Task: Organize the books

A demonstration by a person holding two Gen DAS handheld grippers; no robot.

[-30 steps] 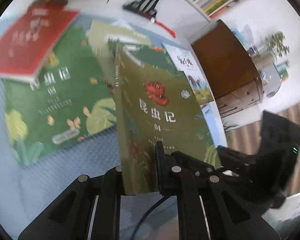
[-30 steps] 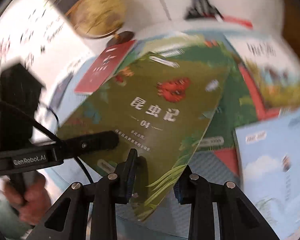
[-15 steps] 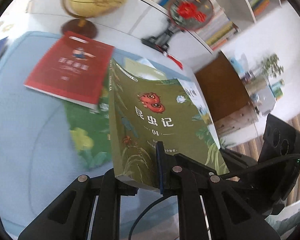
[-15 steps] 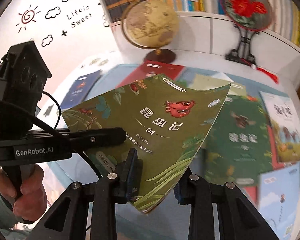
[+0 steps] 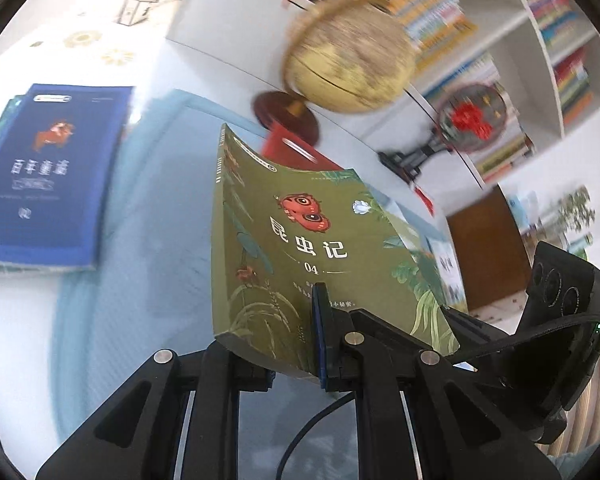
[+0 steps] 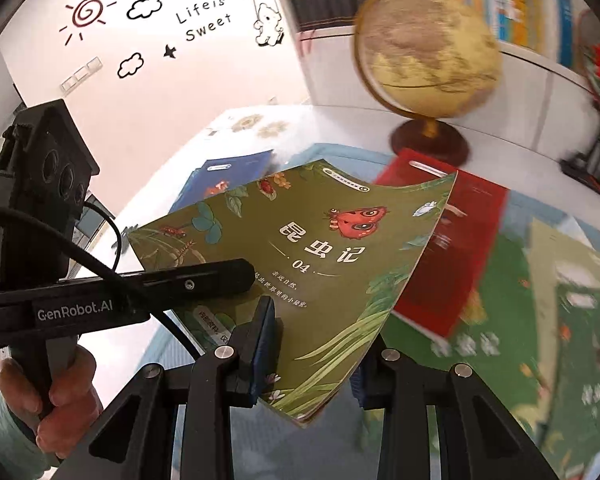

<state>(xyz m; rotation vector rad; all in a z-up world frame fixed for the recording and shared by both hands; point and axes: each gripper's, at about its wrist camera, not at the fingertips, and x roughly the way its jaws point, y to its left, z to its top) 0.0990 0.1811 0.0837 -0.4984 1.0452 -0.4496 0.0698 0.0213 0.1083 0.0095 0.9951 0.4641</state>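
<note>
An olive-green book [image 5: 300, 256] with a red moth and "04" on its cover is held in the air above the blue mat. My left gripper [image 5: 288, 356] is shut on its near edge by the spine. My right gripper [image 6: 312, 364] is shut on its lower corner; the book also shows in the right wrist view [image 6: 312, 248], with the left gripper [image 6: 220, 276] clamped on its left side. A dark blue book [image 5: 48, 172] lies on a small pile at the mat's left. A red book [image 6: 448, 248] and green books [image 6: 540, 320] lie on the mat to the right.
A yellow globe [image 5: 352, 52] on a dark round base stands at the back of the table. A red fan ornament on a black stand [image 5: 456, 124] is to its right. Bookshelves [image 5: 548, 32] line the wall behind. A brown cabinet [image 5: 488, 248] stands past the table's right end.
Both grippers have lifted the olive-green book off the pile and carried it left. The dark blue book has come into view, and the globe now looms closer.
</note>
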